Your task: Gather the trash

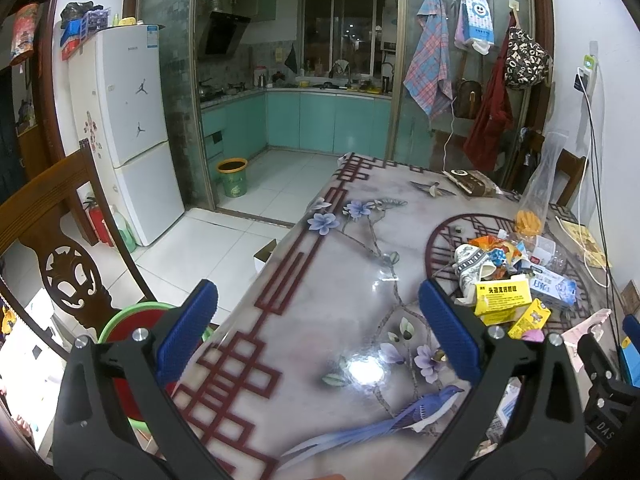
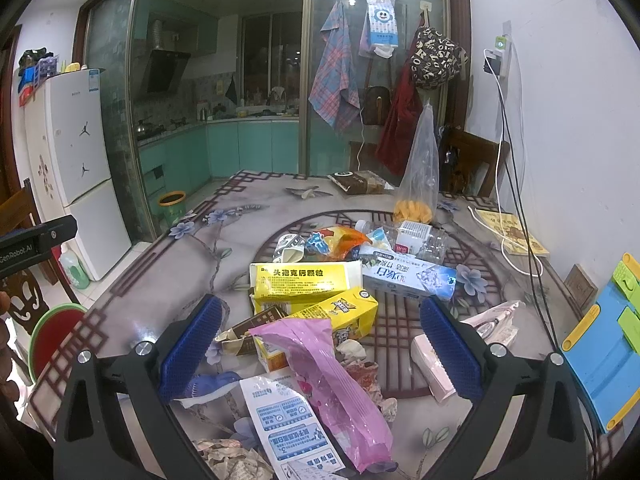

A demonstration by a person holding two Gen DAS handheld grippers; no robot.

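Hovering above the flower-and-bird patterned worktop (image 1: 320, 280), the left claw (image 1: 320, 320) has its blue-padded fingers (image 1: 188, 328) spread wide with nothing between them; below it lies only bare, glossy worktop surface. The trash pile sits off to its right on the dark round lattice motif.

The right claw (image 2: 320, 336) is likewise wide open and grips nothing, poised directly over the heap. Between its fingers (image 2: 190, 344) lies a crumpled pink plastic wrapper (image 2: 328, 380), stretching toward the camera. Partly under the wrapper's far end is a small yellow carton (image 2: 348, 312), and just behind that a yellow-and-white medicine box (image 2: 300, 280) with black Chinese print. To the right of the medicine box lies a blue-and-white toothpaste box (image 2: 408, 276), at an angle. Farther back sit a crushed clear plastic bottle (image 2: 416, 240), an orange snack wrapper (image 2: 340, 240) and a patterned paper cup (image 2: 288, 250) on its side. Near the camera a white printed sachet (image 2: 284, 420) lies flat beside the pink wrapper, with crumpled paper (image 2: 228, 460) at the lower edge. A pale pink packet (image 2: 432, 364) lies behind the right finger.

Beyond the heap, a clear plastic bag (image 2: 420, 172) holding orange pieces stands upright. A blue-and-green plastic item (image 2: 604, 352) sits at the worktop's right edge. On the floor by the kitchen doorway stands a green bin with a yellow rim (image 1: 232, 178).
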